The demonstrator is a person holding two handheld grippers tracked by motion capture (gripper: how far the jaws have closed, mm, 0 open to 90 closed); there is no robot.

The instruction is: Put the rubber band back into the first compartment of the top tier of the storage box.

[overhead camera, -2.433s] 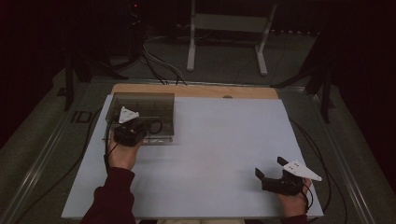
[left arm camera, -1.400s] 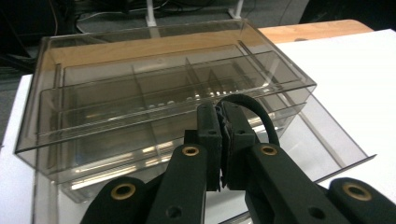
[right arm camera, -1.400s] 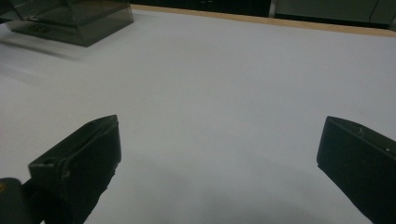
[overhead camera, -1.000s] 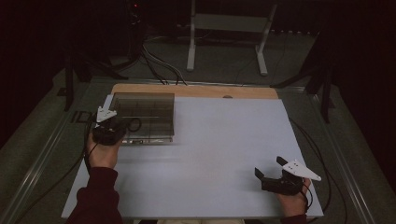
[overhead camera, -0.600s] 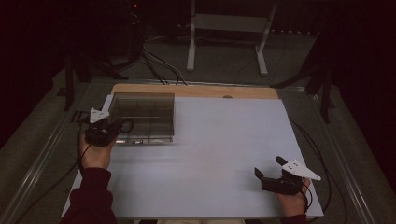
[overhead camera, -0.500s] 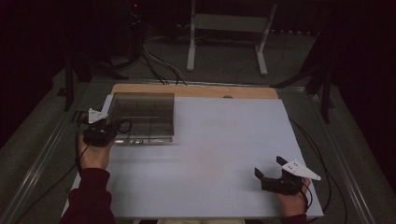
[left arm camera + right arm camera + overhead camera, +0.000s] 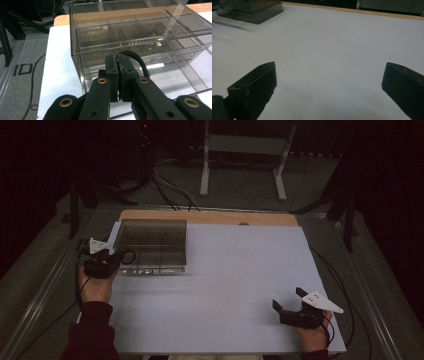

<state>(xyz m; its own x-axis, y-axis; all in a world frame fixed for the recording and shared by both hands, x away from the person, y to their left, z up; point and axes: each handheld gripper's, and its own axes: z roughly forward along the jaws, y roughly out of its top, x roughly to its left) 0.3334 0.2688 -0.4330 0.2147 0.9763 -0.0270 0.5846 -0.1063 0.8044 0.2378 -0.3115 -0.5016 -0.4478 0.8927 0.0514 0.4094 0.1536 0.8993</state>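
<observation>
A clear smoky plastic organiser box (image 7: 155,240) with divided compartments stands at the table's far left. My left gripper (image 7: 119,257) is just left of its front corner, pointing at it. In the left gripper view its jaws (image 7: 119,60) are pressed together, and a thin black cord loop (image 7: 138,59) curls out from between their tips, in front of the box (image 7: 125,25). The loop (image 7: 129,256) shows as a small ring beside the box wall. My right gripper (image 7: 286,298) rests at the near right of the white table, jaws wide apart (image 7: 329,75) with nothing between them.
The white tabletop (image 7: 235,270) lies bare between the two hands. A wooden strip (image 7: 210,216) runs along its far edge. Cables (image 7: 170,190) and a stand's legs (image 7: 240,165) are on the floor beyond. A metal rail (image 7: 45,290) borders the left side.
My left hand has drawn leftward, from over the box's front to beside its left corner, the black loop staying at its tips. The right hand has not moved.
</observation>
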